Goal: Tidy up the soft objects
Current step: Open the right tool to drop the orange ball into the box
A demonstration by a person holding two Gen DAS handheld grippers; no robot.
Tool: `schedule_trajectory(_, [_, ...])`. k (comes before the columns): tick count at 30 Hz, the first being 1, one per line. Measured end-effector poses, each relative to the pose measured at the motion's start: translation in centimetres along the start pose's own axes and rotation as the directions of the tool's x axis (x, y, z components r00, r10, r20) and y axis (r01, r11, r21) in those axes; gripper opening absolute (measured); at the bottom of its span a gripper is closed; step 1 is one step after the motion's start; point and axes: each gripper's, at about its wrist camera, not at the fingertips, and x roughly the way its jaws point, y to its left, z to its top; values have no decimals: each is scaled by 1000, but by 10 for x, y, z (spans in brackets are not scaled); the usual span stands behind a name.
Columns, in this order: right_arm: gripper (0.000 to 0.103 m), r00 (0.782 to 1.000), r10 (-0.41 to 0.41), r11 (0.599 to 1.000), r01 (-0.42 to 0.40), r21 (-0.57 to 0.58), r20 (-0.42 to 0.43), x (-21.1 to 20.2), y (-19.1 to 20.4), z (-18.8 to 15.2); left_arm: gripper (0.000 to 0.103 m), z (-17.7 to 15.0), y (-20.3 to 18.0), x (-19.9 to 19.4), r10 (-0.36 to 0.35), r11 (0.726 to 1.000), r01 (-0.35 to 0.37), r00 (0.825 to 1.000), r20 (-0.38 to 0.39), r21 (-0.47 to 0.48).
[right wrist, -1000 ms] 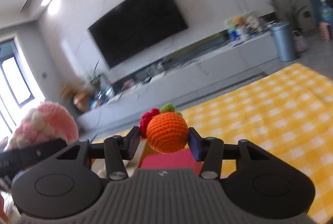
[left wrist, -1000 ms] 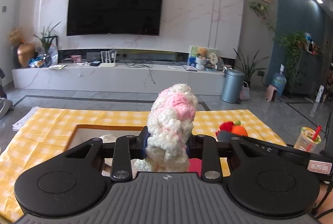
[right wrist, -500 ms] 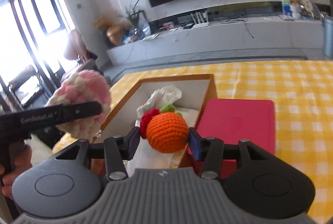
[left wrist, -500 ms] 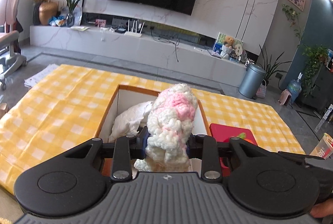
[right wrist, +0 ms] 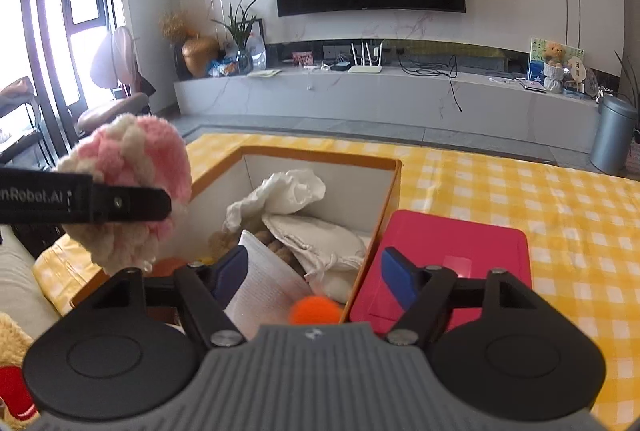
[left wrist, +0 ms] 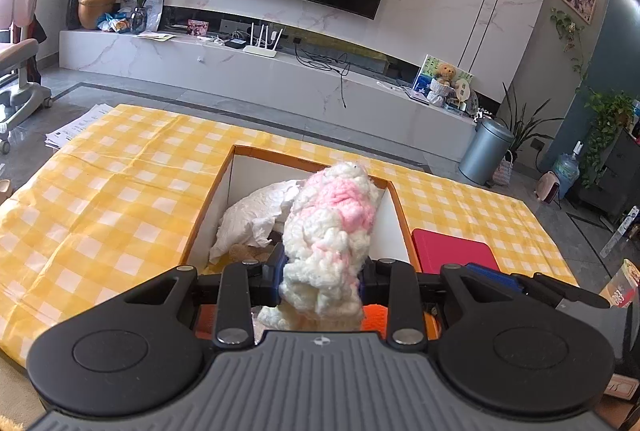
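My left gripper (left wrist: 322, 285) is shut on a fluffy pink-and-white knitted toy (left wrist: 332, 231), held over the near end of an open orange-rimmed box (left wrist: 236, 151). The right wrist view shows that toy (right wrist: 128, 167) at the left, clamped by a black finger (right wrist: 100, 201). My right gripper (right wrist: 312, 273) hangs over the box (right wrist: 320, 159) with its jaws opening and nothing pressed between them. The orange crochet ball (right wrist: 314, 311) has dropped below the pads, just inside the box wall. In the box lie white crumpled paper (right wrist: 288, 191) and a white cloth bag (right wrist: 320, 243).
A red lid (right wrist: 444, 259) lies right of the box on the yellow checked cloth (right wrist: 540, 199). A plush toy (right wrist: 12, 351) sits at the lower left. Beyond the cloth are a TV bench (left wrist: 256, 71), a grey bin (left wrist: 486, 153) and a cup (left wrist: 622, 287).
My right gripper's jaws spread and the orange ball fell out of them into the box. Both grippers moved in over the box; the left keeps its hold on the pink-and-white toy.
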Motion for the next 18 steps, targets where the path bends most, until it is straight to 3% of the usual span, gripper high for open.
schedule_trajectory(6, [75, 996, -46, 993, 37, 112, 79, -10, -29, 4, 36, 1, -2, 11, -27, 999, 28, 999, 23, -25])
schedule_trajectory(11, [75, 991, -74, 974, 47, 222, 114, -8, -60, 12, 36, -5, -4, 39, -78, 988, 80, 997, 17, -134])
schedule_trajectory(15, [75, 991, -60, 962, 25, 274, 120, -1, -76, 20, 36, 2, -24, 57, -102, 994, 102, 995, -7, -49])
schedule_trajectory(18, [75, 996, 11, 967, -32, 253, 83, 7, -79, 24, 36, 8, -45, 75, -47, 999, 48, 998, -35, 20])
